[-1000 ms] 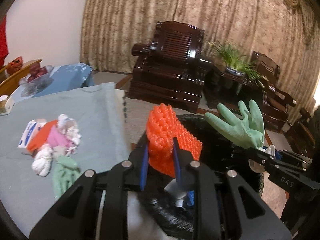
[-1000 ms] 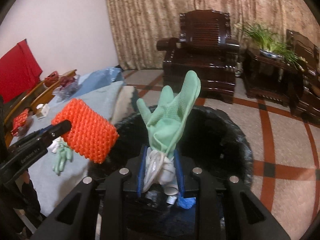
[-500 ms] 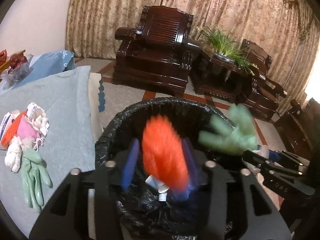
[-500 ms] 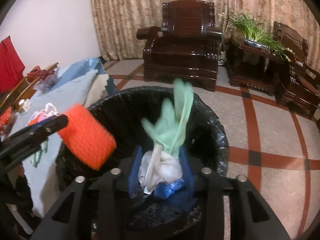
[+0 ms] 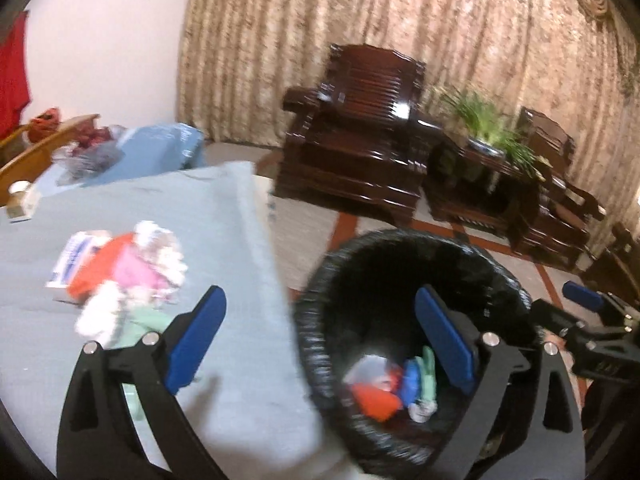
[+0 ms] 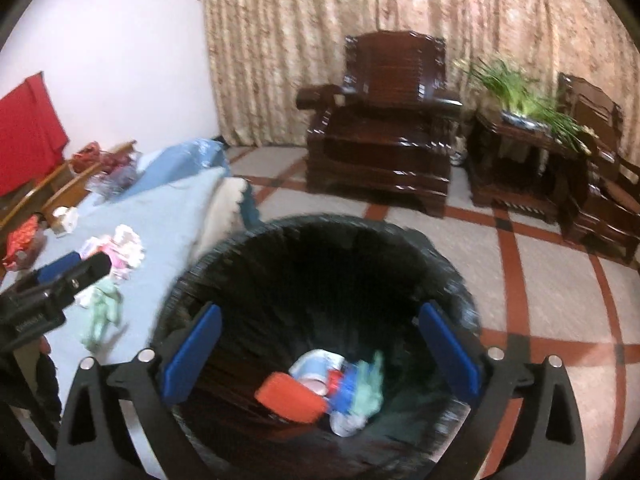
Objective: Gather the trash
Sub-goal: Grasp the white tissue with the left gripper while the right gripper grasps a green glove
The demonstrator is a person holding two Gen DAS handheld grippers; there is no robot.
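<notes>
bin liner (image 6: 248, 264): showing glossy black
sponge (image 6: 290, 402): glowing orange
glove (image 6: 370, 394): looking pale green
claw pads (image 6: 192, 354): showing blue
surface cloth (image 5: 168, 216): appearing pale blue-grey
curtain (image 6: 360, 0): showing mottled beige

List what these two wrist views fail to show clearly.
- Pile on the table: motion blur in the left view; single pieces unreadable.
- Bin bottom: dark in both views; only the orange piece and green glove are recognisable.
- Bin's near rim: hidden behind each tool's frame.
- Right tool in the left view: cut off at the right edge.

Orange sponge (image 6: 290, 402) inside black bin (image 6: 440, 264)
</notes>
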